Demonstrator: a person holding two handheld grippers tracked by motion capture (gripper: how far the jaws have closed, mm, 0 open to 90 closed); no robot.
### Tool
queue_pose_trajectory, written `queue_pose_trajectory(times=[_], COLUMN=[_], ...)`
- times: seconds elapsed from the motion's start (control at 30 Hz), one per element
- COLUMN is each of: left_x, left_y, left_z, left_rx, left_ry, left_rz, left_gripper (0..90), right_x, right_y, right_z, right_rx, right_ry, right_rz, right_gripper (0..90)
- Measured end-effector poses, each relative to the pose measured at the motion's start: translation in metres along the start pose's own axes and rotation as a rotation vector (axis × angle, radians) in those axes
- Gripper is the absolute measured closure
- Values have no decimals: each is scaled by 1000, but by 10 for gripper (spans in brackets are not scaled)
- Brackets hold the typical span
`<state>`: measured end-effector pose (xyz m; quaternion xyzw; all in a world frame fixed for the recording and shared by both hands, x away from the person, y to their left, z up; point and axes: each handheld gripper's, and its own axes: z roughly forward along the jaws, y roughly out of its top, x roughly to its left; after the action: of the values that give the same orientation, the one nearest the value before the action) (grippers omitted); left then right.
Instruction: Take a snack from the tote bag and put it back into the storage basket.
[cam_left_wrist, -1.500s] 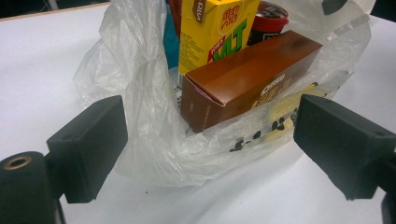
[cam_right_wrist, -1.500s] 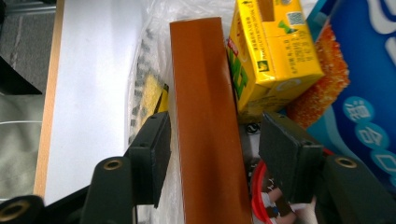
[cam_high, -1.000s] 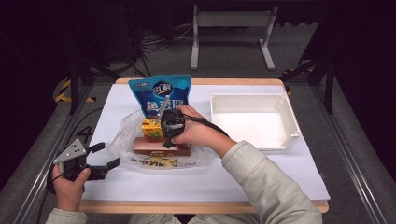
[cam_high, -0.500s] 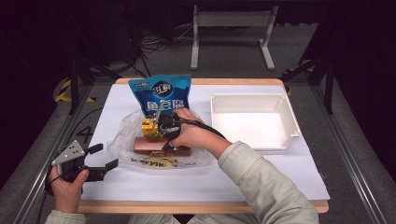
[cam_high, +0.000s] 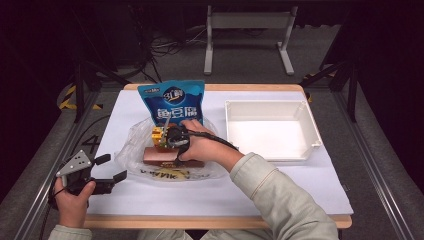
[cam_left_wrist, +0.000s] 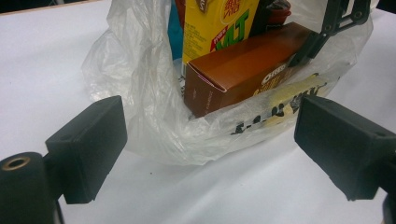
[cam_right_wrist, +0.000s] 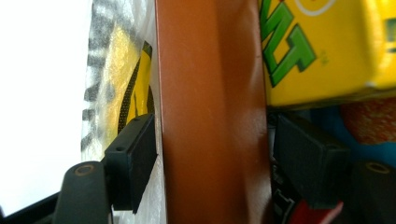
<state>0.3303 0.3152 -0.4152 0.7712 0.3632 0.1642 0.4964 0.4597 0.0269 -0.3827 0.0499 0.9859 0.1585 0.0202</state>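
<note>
Straddling the brown biscuit box (cam_right_wrist: 212, 116) inside the plastic bag (cam_high: 131, 150) on the bench, the right hand-held gripper (cam_right_wrist: 212, 158) has just been opening, pads seemingly not yet pressing. Left hand-held gripper (cam_left_wrist: 210, 154) waits open, empty. Box, yellow drink carton (cam_left_wrist: 217, 25) remain bagged; white tray (cam_high: 310, 125) empty.

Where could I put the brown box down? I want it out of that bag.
The white tray is bare inside. The table is free along its near edge, between the left gripper and the sleeve. Around the plastic bag and blue pouch it's crowded.
</note>
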Motion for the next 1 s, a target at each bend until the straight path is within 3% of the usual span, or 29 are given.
queue_pose_trajectory(times=[0.47, 0.53, 0.8, 1.0], left_x=[0, 1, 1, 2], left_y=[0, 0, 0, 0], left_z=[0, 0, 0, 0], left_rx=[1, 2, 0, 1], left_ry=[2, 3, 2, 4], left_rz=[-2, -1, -2, -2], left_gripper=[101, 101, 101, 101], right_x=[3, 2, 6, 7], right_y=[-1, -1, 0, -2], right_z=[16, 14, 10, -4], right_rx=[18, 28, 27, -29], right_ry=[3, -15, -24, -41], right_rz=[-20, -41, -60, -70], right_gripper=[358, 417, 427, 427])
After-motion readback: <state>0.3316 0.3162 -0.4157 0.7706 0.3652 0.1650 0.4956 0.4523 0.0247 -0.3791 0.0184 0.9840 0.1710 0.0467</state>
